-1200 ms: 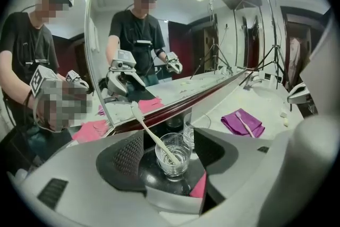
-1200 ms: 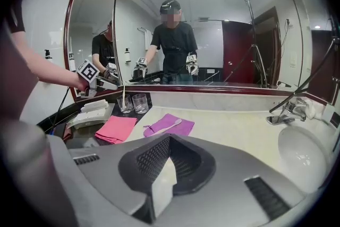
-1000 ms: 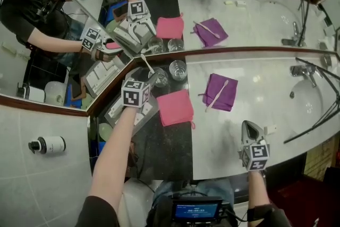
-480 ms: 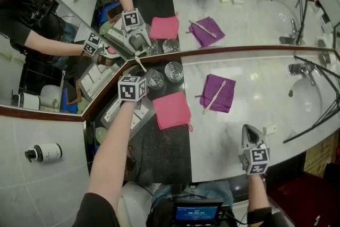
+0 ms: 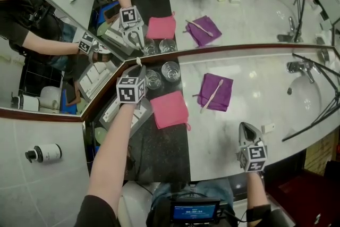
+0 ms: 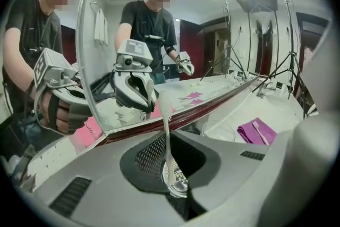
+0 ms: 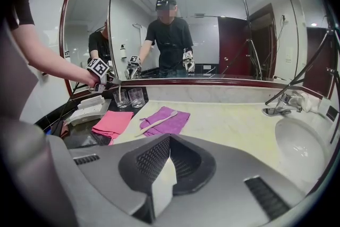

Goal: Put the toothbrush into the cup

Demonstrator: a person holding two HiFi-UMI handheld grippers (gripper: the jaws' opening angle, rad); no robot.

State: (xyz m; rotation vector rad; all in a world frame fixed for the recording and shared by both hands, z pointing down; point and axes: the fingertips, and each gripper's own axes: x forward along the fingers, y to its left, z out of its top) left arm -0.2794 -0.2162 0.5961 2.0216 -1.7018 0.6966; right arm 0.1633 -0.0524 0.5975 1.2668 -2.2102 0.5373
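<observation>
A white toothbrush (image 5: 139, 62) stands head up in the left glass cup (image 5: 153, 80) by the mirror; I also see the toothbrush (image 6: 168, 135) in the left gripper view, with the cup (image 6: 176, 184) below it. My left gripper (image 5: 142, 72) hovers at that cup. Its jaws have just been closing and now meet with nothing between them; the brush rises just beyond the left gripper's (image 6: 178, 198) tips. A second toothbrush (image 5: 211, 95) lies on a purple cloth (image 5: 218, 87). My right gripper (image 5: 247, 130) is shut and empty near the counter's front edge.
A second, empty glass (image 5: 170, 69) stands right of the first. A pink cloth (image 5: 170, 109) lies in front of the cups and a white tray (image 5: 114, 111) to their left. Faucet (image 5: 297, 67) and sink (image 5: 311, 101) are at the right. The mirror (image 5: 239, 13) runs behind.
The left gripper's jaws, wide apart in the mirror a second ago, now look closed. The toothbrush stands more upright in the cup. The right gripper has not moved.
</observation>
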